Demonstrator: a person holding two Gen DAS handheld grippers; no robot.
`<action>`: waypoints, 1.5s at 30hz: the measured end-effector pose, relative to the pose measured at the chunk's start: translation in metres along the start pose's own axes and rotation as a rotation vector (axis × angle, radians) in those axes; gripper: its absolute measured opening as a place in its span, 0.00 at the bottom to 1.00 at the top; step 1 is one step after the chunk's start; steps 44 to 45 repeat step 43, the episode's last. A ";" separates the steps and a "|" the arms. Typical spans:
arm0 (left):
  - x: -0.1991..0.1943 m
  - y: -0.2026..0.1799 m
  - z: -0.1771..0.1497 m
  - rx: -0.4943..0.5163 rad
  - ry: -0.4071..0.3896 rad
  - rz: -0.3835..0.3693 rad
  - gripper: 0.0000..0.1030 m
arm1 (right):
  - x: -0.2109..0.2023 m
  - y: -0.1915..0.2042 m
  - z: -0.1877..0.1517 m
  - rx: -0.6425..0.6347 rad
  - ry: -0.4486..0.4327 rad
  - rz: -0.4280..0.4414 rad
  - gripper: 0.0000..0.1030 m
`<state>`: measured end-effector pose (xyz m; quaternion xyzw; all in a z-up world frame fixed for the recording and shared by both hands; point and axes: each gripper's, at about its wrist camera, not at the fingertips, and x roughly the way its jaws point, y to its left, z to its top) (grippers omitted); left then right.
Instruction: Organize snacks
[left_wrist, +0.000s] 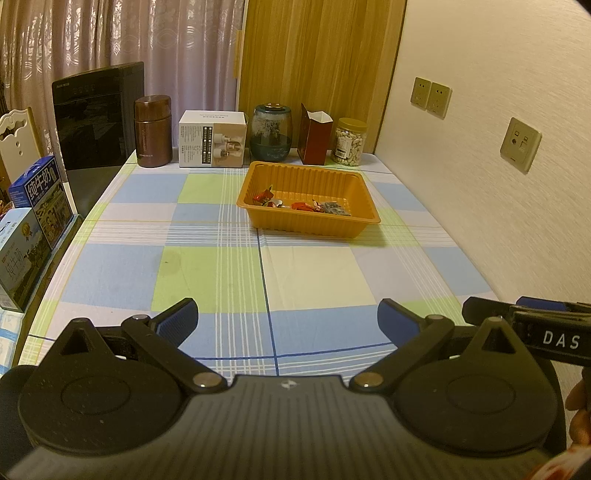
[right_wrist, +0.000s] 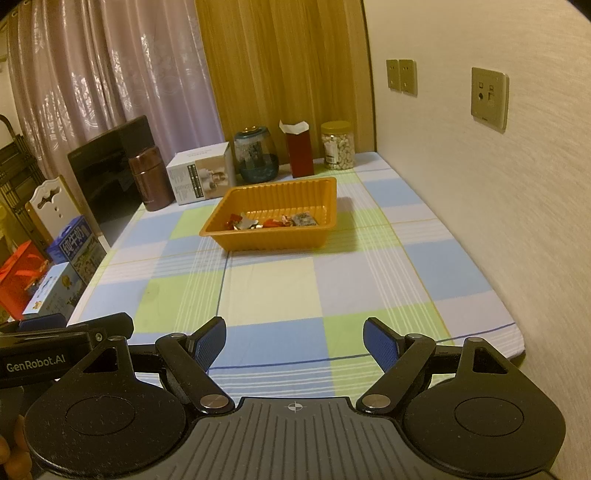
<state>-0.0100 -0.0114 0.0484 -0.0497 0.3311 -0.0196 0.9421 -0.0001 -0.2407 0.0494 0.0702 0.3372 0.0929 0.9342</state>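
Both grippers, left gripper (left_wrist: 288, 321) and right gripper (right_wrist: 294, 341), hover side by side over the near edge of the checkered counter (left_wrist: 207, 266), jaws released and holding nothing. Farther back, an orange tray (left_wrist: 364, 218) holds several wrapped snacks (left_wrist: 303, 205) along its near side.
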 end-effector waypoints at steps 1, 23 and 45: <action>0.000 0.000 0.000 0.000 0.000 0.000 1.00 | 0.000 0.000 0.000 0.000 0.000 0.000 0.79; 0.000 0.000 0.000 0.000 0.001 0.000 1.00 | 0.000 -0.001 0.000 0.000 0.001 0.001 0.79; 0.002 0.000 -0.004 -0.017 -0.018 -0.007 1.00 | 0.000 0.000 -0.001 0.001 0.000 0.002 0.79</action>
